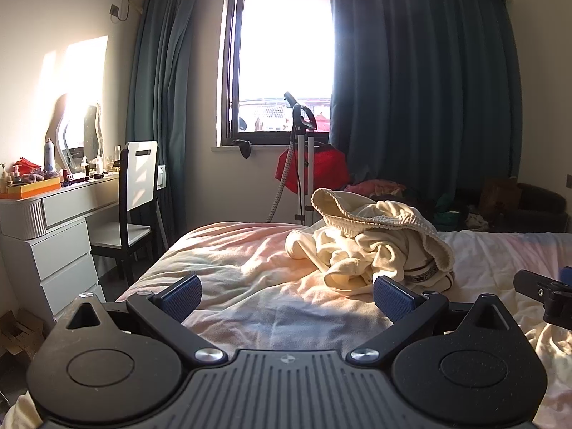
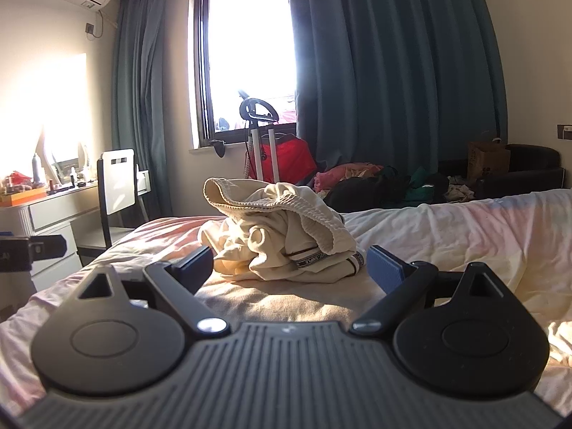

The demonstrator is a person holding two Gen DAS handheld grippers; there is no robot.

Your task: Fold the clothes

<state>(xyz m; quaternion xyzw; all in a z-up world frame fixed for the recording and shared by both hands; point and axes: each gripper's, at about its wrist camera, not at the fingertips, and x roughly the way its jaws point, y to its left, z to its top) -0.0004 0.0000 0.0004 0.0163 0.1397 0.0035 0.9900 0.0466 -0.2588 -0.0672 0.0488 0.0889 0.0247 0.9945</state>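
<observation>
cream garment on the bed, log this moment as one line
crumpled cream ribbed-hem garment: unfolded on pink bed sheet | left gripper: open, empty | right gripper: open, empty

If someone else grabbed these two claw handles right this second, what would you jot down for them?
Left claw: open, holding nothing, over the bed.
Right claw: open, holding nothing, aimed at the garment.
Cream garment: crumpled in a heap on the bed, ribbed hem sticking up, directly ahead of both claws.
Done: no fold visible yet.
Left: probably grip it, spread it flat, then fold.
</observation>
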